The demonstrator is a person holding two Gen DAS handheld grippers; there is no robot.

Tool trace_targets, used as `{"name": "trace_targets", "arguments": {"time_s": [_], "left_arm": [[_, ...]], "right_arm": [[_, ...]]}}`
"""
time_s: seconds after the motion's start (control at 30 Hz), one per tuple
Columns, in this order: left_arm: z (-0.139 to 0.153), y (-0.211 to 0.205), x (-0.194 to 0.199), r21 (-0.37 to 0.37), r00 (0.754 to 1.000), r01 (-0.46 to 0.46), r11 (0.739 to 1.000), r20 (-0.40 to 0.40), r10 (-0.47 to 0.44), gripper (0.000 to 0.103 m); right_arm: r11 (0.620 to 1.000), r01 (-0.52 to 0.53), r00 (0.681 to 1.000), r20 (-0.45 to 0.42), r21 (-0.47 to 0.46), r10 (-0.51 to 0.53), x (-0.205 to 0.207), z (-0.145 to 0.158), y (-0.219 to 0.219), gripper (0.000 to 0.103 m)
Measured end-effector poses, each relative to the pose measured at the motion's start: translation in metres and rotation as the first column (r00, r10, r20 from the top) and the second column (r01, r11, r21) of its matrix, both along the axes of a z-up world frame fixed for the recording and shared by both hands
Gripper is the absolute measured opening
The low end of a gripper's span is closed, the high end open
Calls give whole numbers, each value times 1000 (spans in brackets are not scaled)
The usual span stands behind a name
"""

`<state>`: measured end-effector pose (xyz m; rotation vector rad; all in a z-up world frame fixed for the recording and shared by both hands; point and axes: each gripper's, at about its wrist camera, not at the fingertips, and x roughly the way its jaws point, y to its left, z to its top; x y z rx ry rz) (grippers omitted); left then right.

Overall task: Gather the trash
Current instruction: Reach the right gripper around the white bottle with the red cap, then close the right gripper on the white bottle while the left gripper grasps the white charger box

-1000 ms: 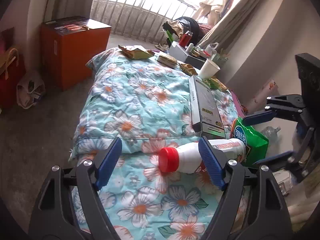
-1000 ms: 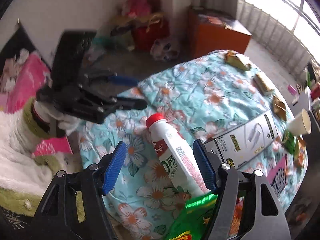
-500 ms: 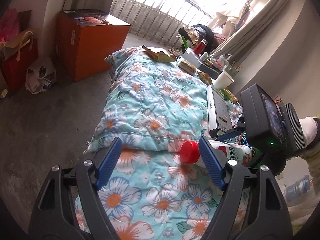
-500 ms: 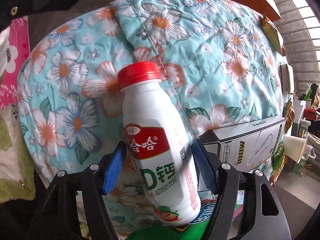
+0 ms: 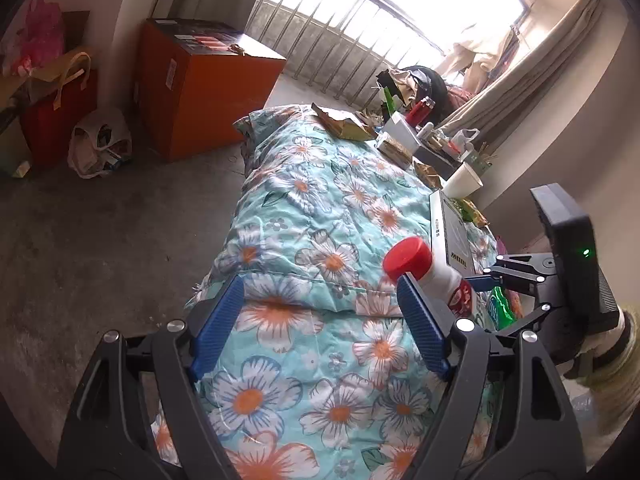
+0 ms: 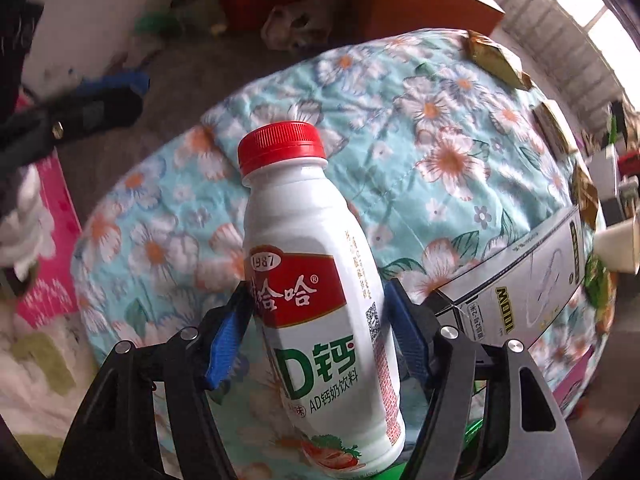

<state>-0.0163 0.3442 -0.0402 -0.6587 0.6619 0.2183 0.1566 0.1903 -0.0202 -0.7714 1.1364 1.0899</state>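
A white milk-drink bottle [image 6: 312,240] with a red cap and red label stands between the blue pads of my right gripper [image 6: 316,296]. The jaws are closing, and both pads touch its sides at the label. In the left wrist view the same bottle [image 5: 440,276] tilts cap-up off the floral quilt [image 5: 312,208]. My left gripper [image 5: 320,288] hovers open over the quilt's near end with only fabric between its fingers. More trash lies further back: a long white carton [image 5: 452,232], a green snack bag [image 5: 500,308], a paper cup [image 5: 464,180] and a brown wrapper [image 5: 344,124].
The quilt covers a long low surface. An orange box [image 5: 200,88], a red bag [image 5: 56,112] and a white plastic bag [image 5: 100,144] stand on the grey floor to the left. A cluttered tray of bottles [image 5: 420,128] sits at the far end by the window.
My right gripper came down over the bottle and its pads closed in on the label. The bottle's cap end has lifted off the quilt. The left gripper drifted sideways and rolled a little.
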Motion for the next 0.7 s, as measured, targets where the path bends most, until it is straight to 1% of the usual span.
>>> {"name": "trace_targets", "arguments": {"time_s": [0.03,0.07,0.1,0.13,0.2,0.27,0.33,0.37,0.47,0.5,0.53,0.57,0.6,0.63,0.67,0.7], "left_arm": [[0,0,1,-1,1000,-4,1000,0,4,74],[0,0,2,-4,1000,-4,1000,0,4,74],[-1,0,4,-9,1000,-3,1000,-2,3,74],[-1,-1,8,-16,1000,1,1000,-5,-1,74],[1,-3,17,-26,1000,15,1000,-6,-15,74],[5,-8,29,-31,999,43,999,4,-43,74],[12,-17,47,-37,996,85,996,15,-84,74],[16,-22,58,-45,993,112,993,23,-111,74],[26,-43,96,-52,979,200,978,32,-199,74],[29,-49,107,-48,974,225,973,33,-224,75],[32,-60,125,-43,963,270,962,35,-268,75],[34,-69,137,-38,956,293,955,28,-292,75],[36,-76,149,-35,950,312,950,22,-311,75],[37,-86,164,-35,937,349,936,21,-349,77],[37,-94,176,-36,926,377,926,16,-376,80],[36,-102,189,-33,922,387,922,0,-387,80]], "right_arm": [[994,53,998,-21,91,-51,2,10,-13,65],[983,101,995,-43,151,-95,2,16,-24,65],[957,164,985,-83,239,-148,6,27,-41,65],[923,215,975,-123,319,-185,7,35,-58,65],[847,306,951,-185,435,-248,9,49,-80,65],[740,392,919,-262,547,-294,11,65,-115,65],[658,447,895,-301,606,-330,16,75,-139,65],[610,466,884,-311,641,-348,15,85,-157,65],[517,489,864,-313,702,-393,15,106,-199,65],[491,498,857,-319,715,-405,16,109,-207,65],[457,509,848,-334,730,-411,18,114,-220,65],[410,520,841,-364,749,-401,20,120,-238,65],[375,533,833,-392,759,-390,23,120,-246,65],[344,546,826,-421,764,-375,27,119,-256,65],[323,556,821,-446,766,-357,32,113,-260,65],[294,571,812,-475,766,-339,34,109,-266,65]]}}
